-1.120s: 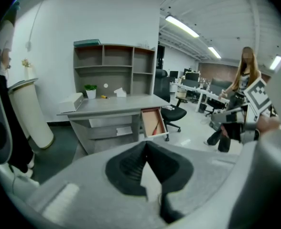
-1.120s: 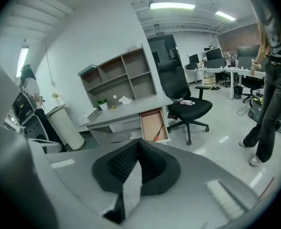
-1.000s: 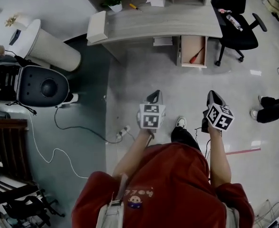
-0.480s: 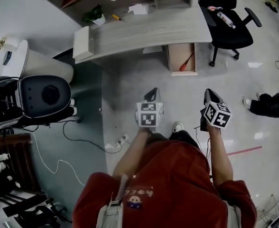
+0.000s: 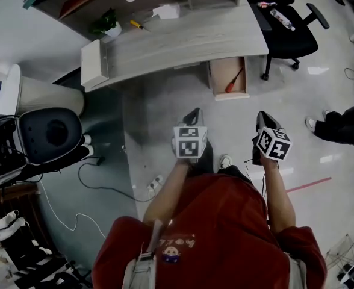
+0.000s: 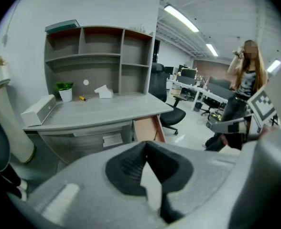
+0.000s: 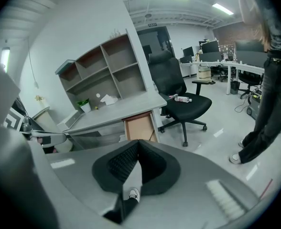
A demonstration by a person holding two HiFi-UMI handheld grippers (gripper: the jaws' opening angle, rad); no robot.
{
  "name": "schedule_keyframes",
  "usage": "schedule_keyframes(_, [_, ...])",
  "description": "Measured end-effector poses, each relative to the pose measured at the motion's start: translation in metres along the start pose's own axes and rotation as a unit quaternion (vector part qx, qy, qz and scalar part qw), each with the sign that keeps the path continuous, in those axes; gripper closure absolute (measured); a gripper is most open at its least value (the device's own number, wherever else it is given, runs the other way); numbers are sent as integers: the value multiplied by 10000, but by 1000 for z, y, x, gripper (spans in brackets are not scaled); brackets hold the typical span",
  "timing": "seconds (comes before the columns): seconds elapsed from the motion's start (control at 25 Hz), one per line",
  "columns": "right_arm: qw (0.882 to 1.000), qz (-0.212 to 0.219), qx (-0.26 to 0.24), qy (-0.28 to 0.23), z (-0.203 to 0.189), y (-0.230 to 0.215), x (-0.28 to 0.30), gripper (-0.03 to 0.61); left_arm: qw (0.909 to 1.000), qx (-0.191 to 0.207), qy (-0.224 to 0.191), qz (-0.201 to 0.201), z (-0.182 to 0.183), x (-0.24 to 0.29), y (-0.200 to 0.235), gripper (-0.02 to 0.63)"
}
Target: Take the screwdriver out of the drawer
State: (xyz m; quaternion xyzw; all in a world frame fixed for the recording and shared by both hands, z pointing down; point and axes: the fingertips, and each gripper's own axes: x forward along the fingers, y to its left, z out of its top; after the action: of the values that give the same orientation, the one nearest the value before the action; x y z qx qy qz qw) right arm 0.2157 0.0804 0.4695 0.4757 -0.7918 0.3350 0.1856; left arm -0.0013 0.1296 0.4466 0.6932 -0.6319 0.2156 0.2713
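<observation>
Left tool (image 5: 194,113) and right tool (image 5: 263,117) sit closed, empty; I see the screwdriver (image 5: 233,82), seemingly red-handled, well ahead in the open drawer (image 5: 220,72).

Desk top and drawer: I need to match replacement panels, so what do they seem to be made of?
Desk top: likely grey wood-grain laminate, matte; long pale streaks run along it, with no glare. Drawer: the inside looks like plain tan board or wood, matte; flat even colour, grain too small to tell.
</observation>
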Motion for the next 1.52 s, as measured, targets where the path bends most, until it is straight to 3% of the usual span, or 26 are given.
schedule_keyframes(0.72, [9952, -874, 379, -209, 62, 50, 90, 578, 9922, 626, 142, -1072, 80, 92, 83, 615])
schedule_keyframes(1.04, [9922, -1085, 568, -241, 59, 55, 114, 578, 9888, 724, 201, -1291, 79, 114, 102, 615])
schedule_keyframes(1.52, [9937, -908, 655, 40, 49, 29, 160, 578, 9879, 806, 471, -1237, 70, 158, 90, 615])
